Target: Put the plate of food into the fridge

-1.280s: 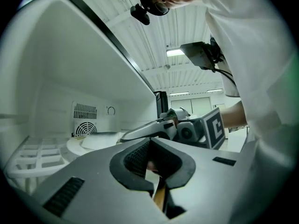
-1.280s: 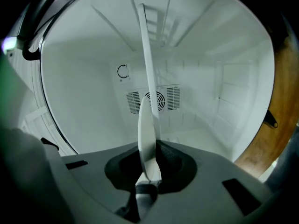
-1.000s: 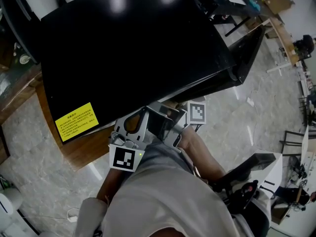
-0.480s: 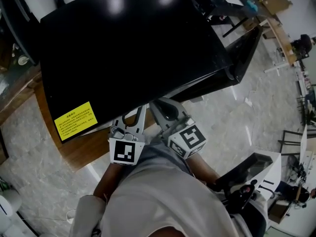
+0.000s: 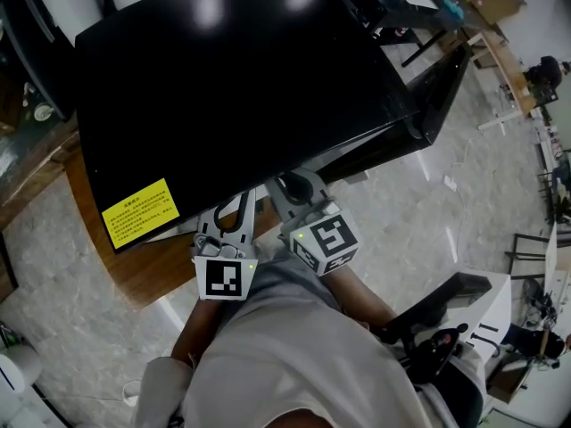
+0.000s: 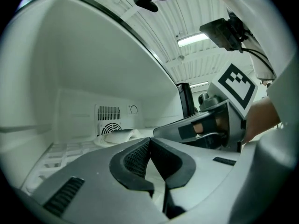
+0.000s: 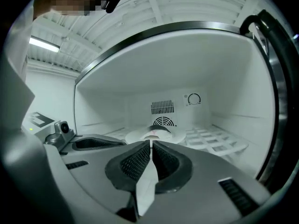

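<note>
A white plate of food (image 7: 154, 134) sits on the wire shelf inside the black mini fridge (image 5: 241, 87); the left gripper view shows the plate (image 6: 119, 136) in front of the rear fan. My right gripper (image 7: 151, 144) points into the opening just short of the plate. Its jaws have just been closing and now meet with nothing between them. My left gripper (image 6: 149, 141) is shut and empty beside it, with the right gripper (image 6: 205, 127) at its right. In the head view both grippers, left (image 5: 234, 217) and right (image 5: 299, 190), reach under the fridge's top edge.
The fridge door (image 5: 442, 87) stands open to the right. A yellow label (image 5: 140, 212) is on the fridge top, and a wooden stand (image 5: 134, 270) lies beneath. A fan grille and dial (image 7: 163, 120) mark the back wall. A black chair (image 5: 446, 319) stands lower right.
The right gripper has rolled about a quarter turn, so its marker cube now faces up, and its jaws have closed. The left gripper has barely moved.
</note>
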The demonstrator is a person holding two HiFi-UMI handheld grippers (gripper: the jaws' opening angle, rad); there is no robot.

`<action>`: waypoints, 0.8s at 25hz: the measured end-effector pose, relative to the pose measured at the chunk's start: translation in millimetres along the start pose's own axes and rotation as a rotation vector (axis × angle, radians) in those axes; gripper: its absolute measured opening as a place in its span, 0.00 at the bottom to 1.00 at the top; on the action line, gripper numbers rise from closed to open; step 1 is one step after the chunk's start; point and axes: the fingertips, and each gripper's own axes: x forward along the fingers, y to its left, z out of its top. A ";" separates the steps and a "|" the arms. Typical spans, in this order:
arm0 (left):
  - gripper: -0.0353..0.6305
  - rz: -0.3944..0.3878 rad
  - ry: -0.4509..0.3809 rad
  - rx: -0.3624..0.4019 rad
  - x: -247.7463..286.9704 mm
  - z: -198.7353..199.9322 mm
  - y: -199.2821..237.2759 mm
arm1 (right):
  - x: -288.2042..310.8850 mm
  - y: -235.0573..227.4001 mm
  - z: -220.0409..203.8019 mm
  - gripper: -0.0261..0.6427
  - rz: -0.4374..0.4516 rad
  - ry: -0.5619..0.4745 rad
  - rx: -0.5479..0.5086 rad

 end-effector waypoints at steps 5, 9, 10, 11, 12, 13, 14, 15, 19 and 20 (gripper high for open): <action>0.08 0.012 -0.003 -0.022 -7.6 0.1 5.6 | -2.1 2.8 3.0 0.08 -0.025 -0.016 -0.027; 0.08 0.008 -0.010 -0.052 -11.8 -0.9 6.1 | -8.9 7.9 5.2 0.08 -0.035 -0.035 -0.043; 0.08 0.007 -0.011 -0.081 -12.8 -1.6 6.0 | -11.0 8.8 5.3 0.08 -0.036 -0.038 -0.042; 0.08 0.008 -0.016 -0.121 -13.8 -1.8 6.0 | -13.1 9.8 5.3 0.08 -0.036 -0.040 -0.039; 0.08 0.007 -0.020 -0.160 -14.7 -1.2 6.2 | -15.2 11.1 5.6 0.07 -0.033 -0.042 -0.036; 0.08 0.006 -0.023 -0.187 -15.7 0.0 6.2 | -17.3 12.7 6.2 0.07 -0.028 -0.043 -0.033; 0.08 0.003 -0.025 -0.203 -16.7 1.7 5.8 | -19.4 14.8 6.9 0.07 -0.022 -0.045 -0.030; 0.08 -0.002 -0.027 -0.209 -17.7 3.7 4.7 | -21.5 16.9 7.3 0.07 -0.016 -0.045 -0.029; 0.08 -0.023 -0.019 -0.200 -19.8 8.6 -4.3 | -28.6 23.0 3.7 0.07 -0.011 -0.037 -0.025; 0.08 -0.026 -0.014 -0.195 -19.7 8.9 -6.7 | -30.2 23.2 2.2 0.07 -0.014 -0.035 -0.023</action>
